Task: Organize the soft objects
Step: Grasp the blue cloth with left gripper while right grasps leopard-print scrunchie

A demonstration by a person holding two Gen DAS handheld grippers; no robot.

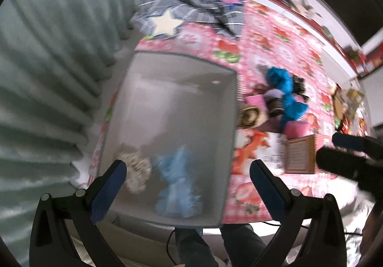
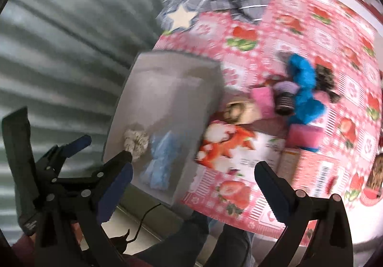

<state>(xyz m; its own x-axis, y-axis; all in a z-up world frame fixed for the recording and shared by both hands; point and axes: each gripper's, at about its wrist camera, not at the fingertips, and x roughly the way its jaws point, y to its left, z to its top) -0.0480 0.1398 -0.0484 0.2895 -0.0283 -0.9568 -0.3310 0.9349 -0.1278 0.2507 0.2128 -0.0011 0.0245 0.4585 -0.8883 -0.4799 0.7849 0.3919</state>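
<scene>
Setting: strawberry-print pink tabletop (image 1: pixel 282 35) with a pale pleated curtain (image 1: pixel 47 75) along its far-left side; both views are motion-blurred.
Left tool (image 1: pixel 188 180): spread wide, nothing between its blue pads, hanging over the near end of the grey bin (image 1: pixel 233 123).
Right tool (image 2: pixel 194 185): also spread wide and empty, over the near tabletop edge just right of the bin.
Already binned: a light blue fuzzy piece (image 1: pixel 177 185) and a patterned scrunchie (image 1: pixel 136 171), side by side at the near end.
Still loose: a heap of soft things beyond the bin's right wall, with a bright blue fuzzy piece (image 2: pixel 304 90) topmost, a striped roll (image 2: pixel 284 102) and pink pieces (image 2: pixel 262 97) beside it.
Key relation: the heap lies ahead and to the right of both tools, well apart from them.
Long axis: the bright blue piece runs roughly far-to-near.
Nearer hand: the right, by my judgement.
</scene>
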